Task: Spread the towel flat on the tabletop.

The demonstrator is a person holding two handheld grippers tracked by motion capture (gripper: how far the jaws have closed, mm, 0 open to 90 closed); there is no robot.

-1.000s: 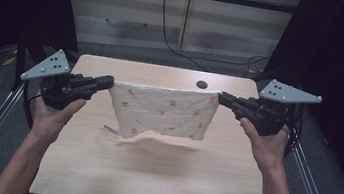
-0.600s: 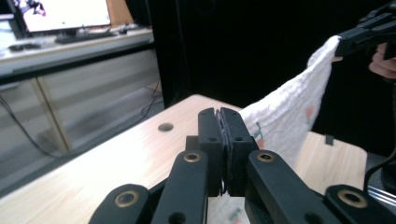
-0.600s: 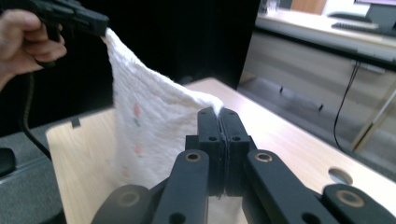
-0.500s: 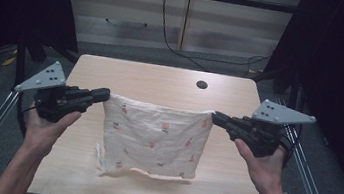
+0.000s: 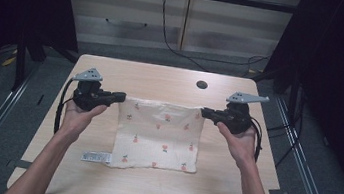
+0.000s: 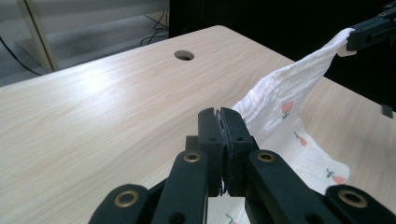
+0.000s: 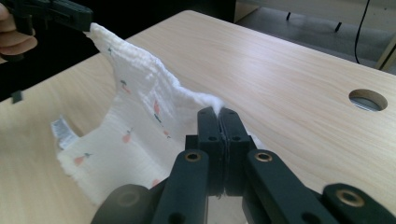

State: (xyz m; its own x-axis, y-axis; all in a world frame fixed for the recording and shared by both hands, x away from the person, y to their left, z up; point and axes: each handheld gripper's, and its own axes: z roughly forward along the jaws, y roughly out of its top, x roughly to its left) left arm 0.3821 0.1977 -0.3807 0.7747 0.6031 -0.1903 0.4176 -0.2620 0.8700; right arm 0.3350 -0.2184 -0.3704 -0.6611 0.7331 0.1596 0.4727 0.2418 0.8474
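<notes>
Left gripper (image 5: 120, 96) and right gripper (image 5: 204, 113): each clamped on a far corner of the cloth (image 5: 159, 135).
Cloth's near edge rests on table (image 5: 147, 189); bare wood surrounds the cloth.

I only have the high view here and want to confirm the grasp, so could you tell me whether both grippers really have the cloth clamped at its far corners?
Observer: Yes. In the left gripper view the left gripper has its jaws pressed together on a corner of the cloth.
Operator: Thank you. And the right one?
Observer: The right gripper is likewise closed, with a tuft of fabric poking out above its tips.
Operator: Is the held edge lying flat on the table?
Observer: No. The edge between the grippers is lifted off the table and sags in the middle, while the near part, with its label, rests on the wood.
</notes>
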